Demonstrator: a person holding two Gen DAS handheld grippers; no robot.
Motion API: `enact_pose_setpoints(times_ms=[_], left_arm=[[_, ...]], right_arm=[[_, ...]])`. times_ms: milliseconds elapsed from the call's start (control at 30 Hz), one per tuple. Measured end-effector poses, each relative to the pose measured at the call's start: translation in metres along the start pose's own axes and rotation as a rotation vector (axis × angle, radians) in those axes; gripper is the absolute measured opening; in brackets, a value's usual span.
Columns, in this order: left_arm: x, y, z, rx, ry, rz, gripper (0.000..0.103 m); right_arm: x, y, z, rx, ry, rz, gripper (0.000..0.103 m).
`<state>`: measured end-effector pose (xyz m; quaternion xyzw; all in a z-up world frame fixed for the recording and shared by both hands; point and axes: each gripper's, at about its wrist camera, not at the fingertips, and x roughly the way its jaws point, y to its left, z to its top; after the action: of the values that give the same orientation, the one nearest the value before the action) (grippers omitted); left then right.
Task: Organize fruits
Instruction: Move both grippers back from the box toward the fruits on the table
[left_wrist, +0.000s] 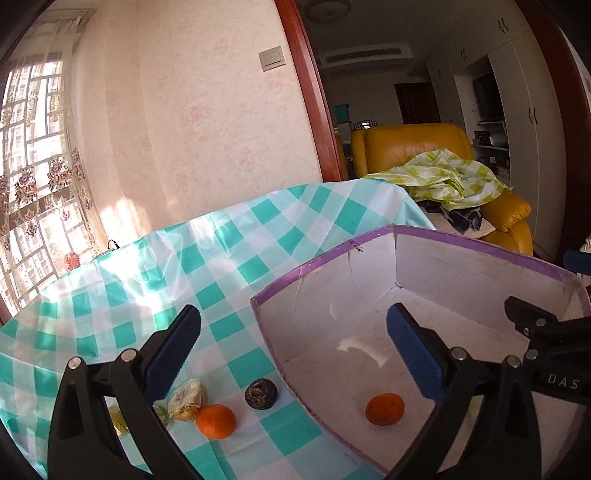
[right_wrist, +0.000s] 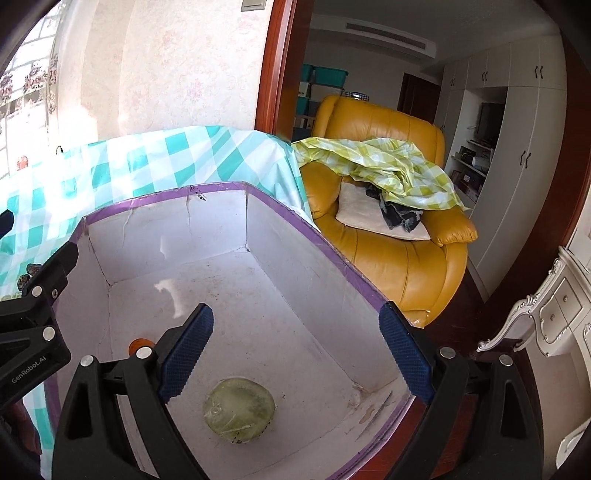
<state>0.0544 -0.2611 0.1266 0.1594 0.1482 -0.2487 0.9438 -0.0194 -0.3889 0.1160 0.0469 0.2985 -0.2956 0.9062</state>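
Left wrist view shows my left gripper (left_wrist: 291, 350) with its fingers (left_wrist: 173, 350) spread wide and nothing between them, hanging over the near-left wall of the box (left_wrist: 306, 273). One orange (left_wrist: 384, 409) lies on the white floor of that box, near the right finger. On the checked cloth (left_wrist: 147, 266) outside the box, close to its left wall, I see a second orange (left_wrist: 216, 421), a dark round fruit (left_wrist: 261, 394) just beside it, and a pale wrapped fruit (left_wrist: 186, 400) touching the orange's left side. Something yellowish sits partly hidden behind the left finger's arm; I cannot tell what it is.

Right wrist view has my right gripper (right_wrist: 295, 358) over the same box (right_wrist: 280, 210), its fingers (right_wrist: 188, 354) also spread apart and empty. A pale green wrapped fruit (right_wrist: 239, 409) rests on the box floor between and just below them, touching neither. An orange (right_wrist: 140, 344) peeks out behind the left finger, inside the box. The left gripper's black body (right_wrist: 33, 325) shows at the left edge. Beyond the table stands a yellow armchair (right_wrist: 388, 258) with a green checked sheet (right_wrist: 388, 166) on it.
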Motion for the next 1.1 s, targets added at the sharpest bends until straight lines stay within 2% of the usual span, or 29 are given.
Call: enact_pose_setpoints(times_ms=[100,267,367,433,667,767,833,933,1000,1100], left_arm=[[-0.014,0.012,-0.007,-0.037,-0.034,0.031,0.101],[-0.041,0.030,-0.022,-0.085,-0.049,0.063,0.101],[-0.057,0.042,-0.033,-0.128,-0.035,0.089,0.101],[-0.068,0.052,-0.042,-0.167,-0.017,0.066,0.101],[-0.107,0.090,-0.093,-0.297,0.100,0.103,0.101],[-0.126,0.112,-0.120,-0.356,0.166,0.144,0.093],[-0.142,0.125,-0.139,-0.390,0.203,0.162,0.093],[-0.163,0.137,-0.169,-0.415,0.286,0.198,0.090],[-0.176,0.147,-0.191,-0.455,0.349,0.202,0.081],[-0.196,0.162,-0.217,-0.518,0.416,0.226,0.076]], right_arm=[[-0.022,-0.011,-0.001,0.085,-0.098,0.106,0.088],[-0.063,-0.004,-0.005,0.104,-0.275,0.196,0.088],[-0.081,0.012,-0.012,0.082,-0.329,0.230,0.088],[-0.090,0.023,-0.017,0.069,-0.346,0.255,0.088],[-0.104,0.074,-0.049,-0.033,-0.292,0.440,0.088],[-0.108,0.099,-0.067,-0.102,-0.246,0.510,0.088],[-0.112,0.115,-0.081,-0.162,-0.230,0.547,0.088],[-0.110,0.137,-0.094,-0.230,-0.180,0.562,0.088],[-0.105,0.148,-0.101,-0.258,-0.131,0.584,0.088],[-0.101,0.161,-0.109,-0.305,-0.098,0.577,0.088]])
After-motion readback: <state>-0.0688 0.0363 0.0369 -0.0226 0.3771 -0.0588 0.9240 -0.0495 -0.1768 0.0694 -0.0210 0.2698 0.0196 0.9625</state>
